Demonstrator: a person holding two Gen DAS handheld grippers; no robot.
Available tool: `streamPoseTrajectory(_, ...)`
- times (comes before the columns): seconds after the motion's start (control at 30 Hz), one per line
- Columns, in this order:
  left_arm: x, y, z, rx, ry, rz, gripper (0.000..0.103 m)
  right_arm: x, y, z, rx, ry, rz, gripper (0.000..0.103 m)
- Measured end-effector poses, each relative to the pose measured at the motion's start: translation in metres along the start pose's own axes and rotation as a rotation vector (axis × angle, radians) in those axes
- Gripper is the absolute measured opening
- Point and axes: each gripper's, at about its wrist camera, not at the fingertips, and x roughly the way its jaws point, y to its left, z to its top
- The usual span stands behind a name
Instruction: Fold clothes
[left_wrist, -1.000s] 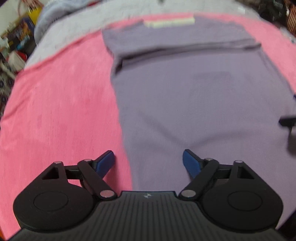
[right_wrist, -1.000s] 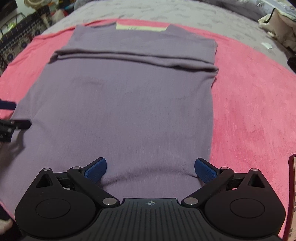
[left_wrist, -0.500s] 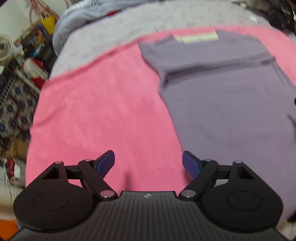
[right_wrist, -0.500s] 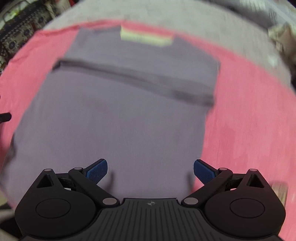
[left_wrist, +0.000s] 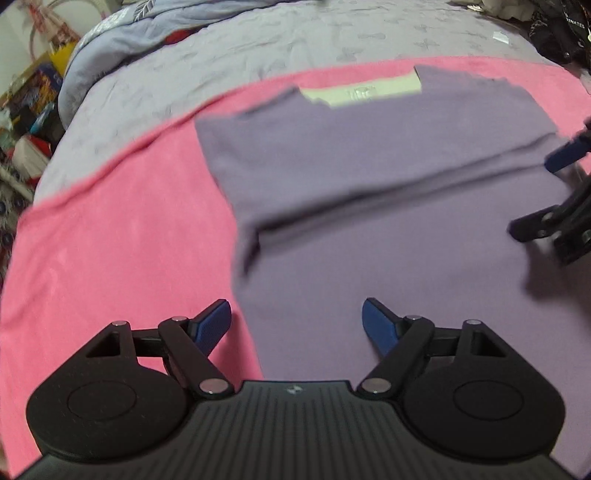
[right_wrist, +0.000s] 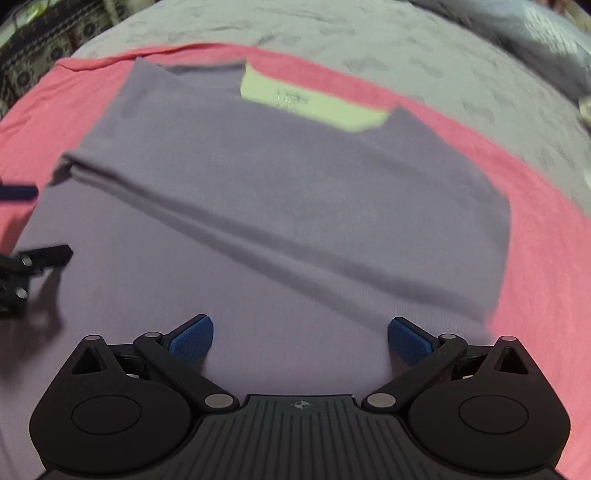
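A purple shirt (left_wrist: 388, 206) lies flat on my pink blanket (left_wrist: 122, 236), filling the middle of both views. At its neck, near the top of the frame, a pale yellow label (right_wrist: 310, 107) has tiny writing, too blurry to read. A fold line runs across the shirt. My left gripper (left_wrist: 296, 326) is wide apart and holds nothing, over the shirt's left edge. My right gripper (right_wrist: 300, 341) is wide apart too, empty, above the shirt near its right edge. Pink room lies free on both sides, and grey bedding (left_wrist: 332, 40) beyond.
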Motion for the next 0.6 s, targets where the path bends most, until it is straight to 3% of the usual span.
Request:
streamPoseTrajectory(0.07,-0.009,0.003,-0.015,-0.056,0.022,-0.014,0.081,-0.01,-0.005,-0.028,0.07,-0.008,0.018,0.103)
streamPoseTrajectory(0.17,-0.02,0.007,-0.033,-0.106,0.057,-0.03,0.081,-0.024,0.001,-0.063,0.025,0.011,0.005,0.103)
streamPoseTrajectory(0.33,-0.042,0.016,-0.061,-0.044,0.089,-0.042,0.081,-0.046,-0.001,-0.101,0.091,0.103,0.024,0.103)
streamPoseTrajectory(0.47,-0.055,0.027,-0.076,-0.002,0.158,-0.046,0.083,-0.06,0.002,-0.122,0.037,0.155,0.02,0.103)
streamPoseTrajectory(0.6,-0.067,0.035,-0.086,-0.001,0.195,-0.044,0.083,-0.059,-0.007,-0.131,0.119,0.282,0.03,0.103)
